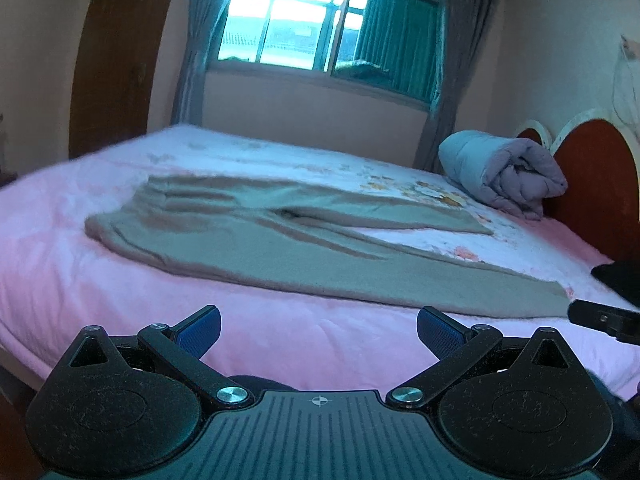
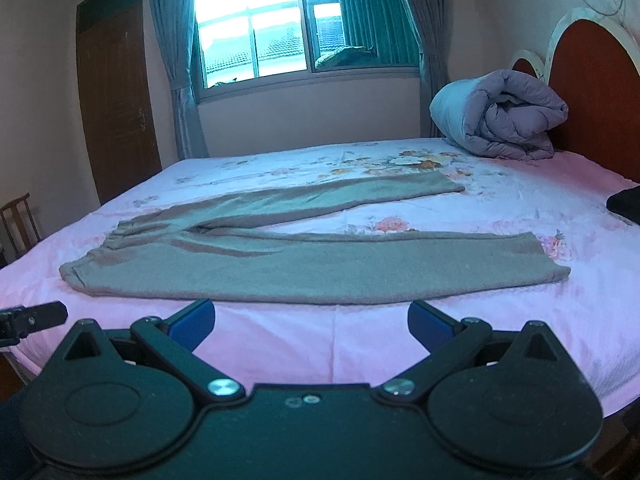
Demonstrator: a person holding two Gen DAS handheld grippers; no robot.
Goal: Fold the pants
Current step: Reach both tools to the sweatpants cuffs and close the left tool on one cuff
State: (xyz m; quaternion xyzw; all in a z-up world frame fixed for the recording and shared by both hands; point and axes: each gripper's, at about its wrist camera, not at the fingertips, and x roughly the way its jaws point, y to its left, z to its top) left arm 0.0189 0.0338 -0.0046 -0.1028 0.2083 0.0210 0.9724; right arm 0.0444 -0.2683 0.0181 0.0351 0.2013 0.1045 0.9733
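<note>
Grey-brown pants (image 2: 224, 264): flat, unfolded on pink floral bed (image 2: 400, 332), legs splayed. Left gripper (image 1: 319, 334), right gripper (image 2: 311, 326): fingers spread wide, empty, near bed edge. Rolled quilt (image 2: 500, 116) by headboard (image 2: 592, 92). No legible writing

A wide bed (image 2: 280, 352) fills both views, covered by a pink sheet (image 2: 560, 320) whose middle carries a floral print in orange, pink and white. Grey-brown pants (image 2: 224, 268) lie flat on the sheet, waistband toward the foot end on the left and the two legs spread apart in a narrow V toward the headboard (image 2: 592, 92). The near leg runs roughly along the front edge of the bed; the far leg angles away across the flowers. A rolled grey-lilac quilt (image 2: 500, 116) sits on the sheet at the head end, just in front of the red-brown headboard. A dark item (image 2: 626, 204) lies at the right edge, mostly cut off.
</note>
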